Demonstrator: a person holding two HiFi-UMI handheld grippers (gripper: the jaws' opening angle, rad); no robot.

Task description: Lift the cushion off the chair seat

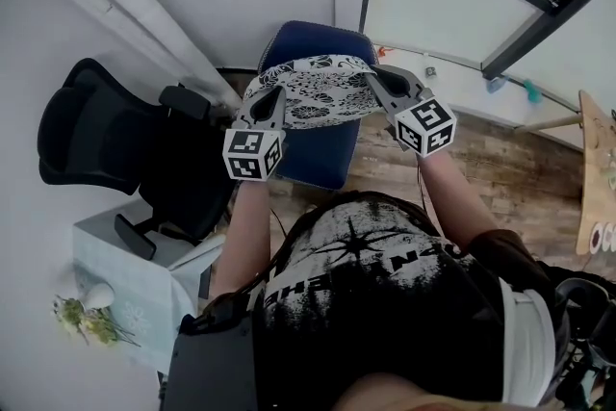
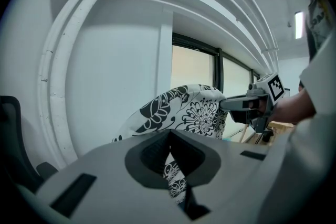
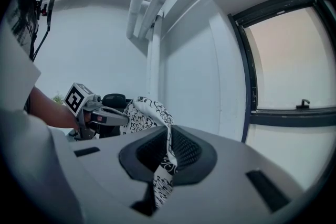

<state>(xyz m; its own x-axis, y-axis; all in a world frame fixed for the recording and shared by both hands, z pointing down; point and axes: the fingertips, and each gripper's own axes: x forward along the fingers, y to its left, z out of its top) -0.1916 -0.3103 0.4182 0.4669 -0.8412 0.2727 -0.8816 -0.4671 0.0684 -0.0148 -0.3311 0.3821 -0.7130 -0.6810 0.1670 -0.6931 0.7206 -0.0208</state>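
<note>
Black-and-white cushion (image 1: pixel 313 89): floral print on soft cloth. It sags in an arch between the two grippers, held up over the blue chair (image 1: pixel 322 159).
Left gripper (image 1: pixel 272 103): jaws narrow, pinched on the cushion's left edge. A fold of printed cloth runs down between the dark ribbed pads (image 2: pixel 152 152).
Right gripper (image 1: pixel 383 84): jaws equally narrow, clamped on the cushion's right edge. A thin strip of cloth hangs between its pads (image 3: pixel 184 149).
Arms: both bare forearms reach forward from the near side. The grippers are close to level and tipped slightly down, and their tips angle in toward each other across the cushion. Each marker cube faces up toward the head camera.
Grip spacing: grippers well apart, one at each end of the cushion. Each one shows in the other's gripper view.
Chair: padded and smooth, with a rounded back, set against the far white wall.
Office chair (image 1: pixel 96 125): black, with armrests, just left of the blue chair.
Floor (image 1: pixel 500 168): wood-look planks, right of the chair.
Window (image 3: pixel 294 65): dark frame, far right.
</note>
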